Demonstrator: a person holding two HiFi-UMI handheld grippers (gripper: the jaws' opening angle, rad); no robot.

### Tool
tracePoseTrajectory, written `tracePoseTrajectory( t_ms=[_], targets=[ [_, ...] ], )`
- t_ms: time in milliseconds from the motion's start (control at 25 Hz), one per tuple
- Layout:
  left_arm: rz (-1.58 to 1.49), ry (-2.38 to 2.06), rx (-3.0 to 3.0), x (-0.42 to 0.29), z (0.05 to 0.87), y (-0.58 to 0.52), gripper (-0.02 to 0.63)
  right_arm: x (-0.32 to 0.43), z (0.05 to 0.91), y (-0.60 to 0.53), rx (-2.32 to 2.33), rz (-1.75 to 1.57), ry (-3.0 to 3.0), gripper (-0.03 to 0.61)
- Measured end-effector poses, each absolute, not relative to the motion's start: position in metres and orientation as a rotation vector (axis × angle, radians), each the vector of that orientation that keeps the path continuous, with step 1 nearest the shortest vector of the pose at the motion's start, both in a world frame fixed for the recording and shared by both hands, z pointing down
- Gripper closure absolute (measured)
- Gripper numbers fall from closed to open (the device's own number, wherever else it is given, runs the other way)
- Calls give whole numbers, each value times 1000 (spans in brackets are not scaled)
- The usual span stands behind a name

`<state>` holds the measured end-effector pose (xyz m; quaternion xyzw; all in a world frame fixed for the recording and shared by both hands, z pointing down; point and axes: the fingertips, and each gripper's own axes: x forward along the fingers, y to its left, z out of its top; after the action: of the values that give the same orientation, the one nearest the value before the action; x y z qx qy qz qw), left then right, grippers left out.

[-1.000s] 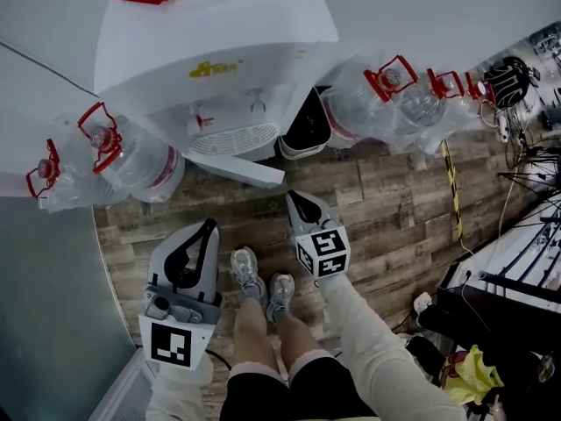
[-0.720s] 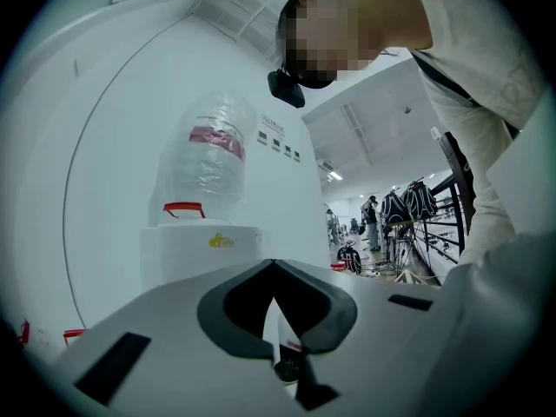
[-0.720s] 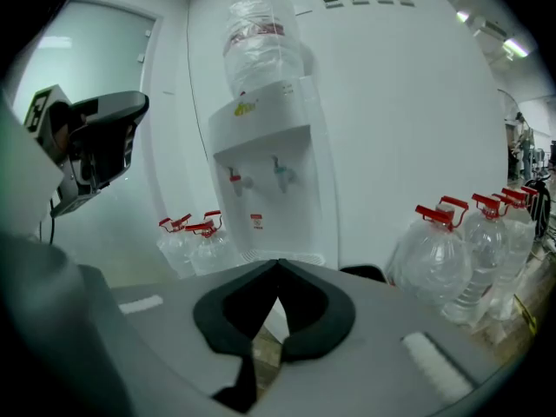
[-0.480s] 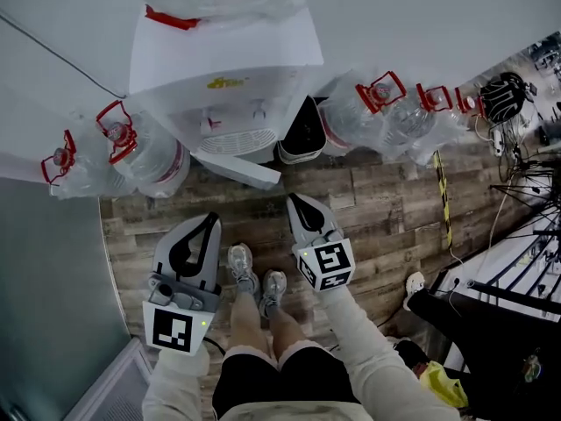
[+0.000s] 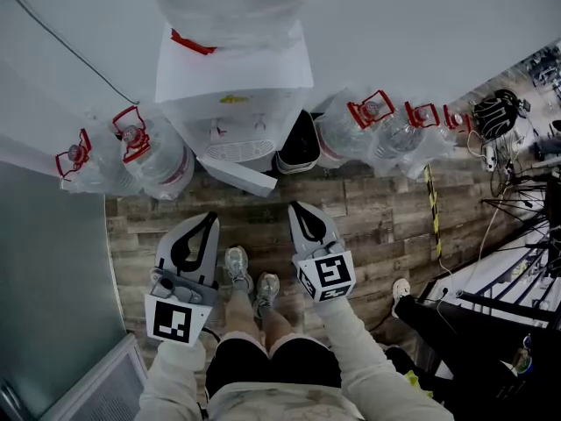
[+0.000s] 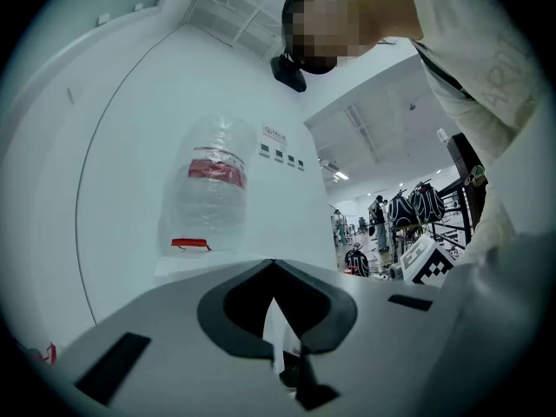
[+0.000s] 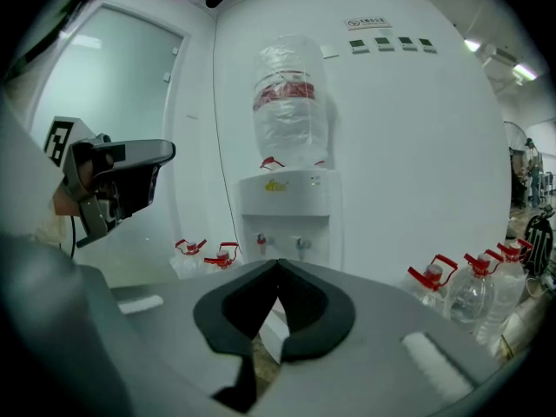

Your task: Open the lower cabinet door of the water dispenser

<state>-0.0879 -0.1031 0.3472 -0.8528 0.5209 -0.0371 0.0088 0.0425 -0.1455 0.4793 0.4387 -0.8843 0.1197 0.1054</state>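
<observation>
The white water dispenser (image 5: 235,77) stands against the wall with a large bottle on top. Its lower cabinet door (image 5: 238,175) hangs swung out over the wood floor. Both grippers hover above the floor, short of the dispenser and apart from the door. My left gripper (image 5: 210,220) is shut and empty, and in the left gripper view its tips (image 6: 273,264) meet below the bottle (image 6: 208,189). My right gripper (image 5: 301,207) is shut too, with nothing held. In the right gripper view it (image 7: 278,263) points at the dispenser (image 7: 287,202).
Water jugs with red handles lie left (image 5: 131,152) and right (image 5: 368,121) of the dispenser. A black bin (image 5: 298,139) sits beside it. A frosted glass panel (image 5: 53,261) borders the left. Racks and cables (image 5: 517,270) crowd the right. The person's shoes (image 5: 250,283) are between the grippers.
Both grippers and the head camera have risen, so the floor and dispenser look farther and smaller. The door stays swung out. Both grippers stay shut.
</observation>
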Motion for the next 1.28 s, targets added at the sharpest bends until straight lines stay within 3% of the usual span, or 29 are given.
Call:
tracePoseTrajectory(
  t_ms=[1280],
  targets=[
    [-4, 1661, -2571, -82, 204, -63, 611, 46, 251, -89, 1234, -34, -2761, 569]
  ],
)
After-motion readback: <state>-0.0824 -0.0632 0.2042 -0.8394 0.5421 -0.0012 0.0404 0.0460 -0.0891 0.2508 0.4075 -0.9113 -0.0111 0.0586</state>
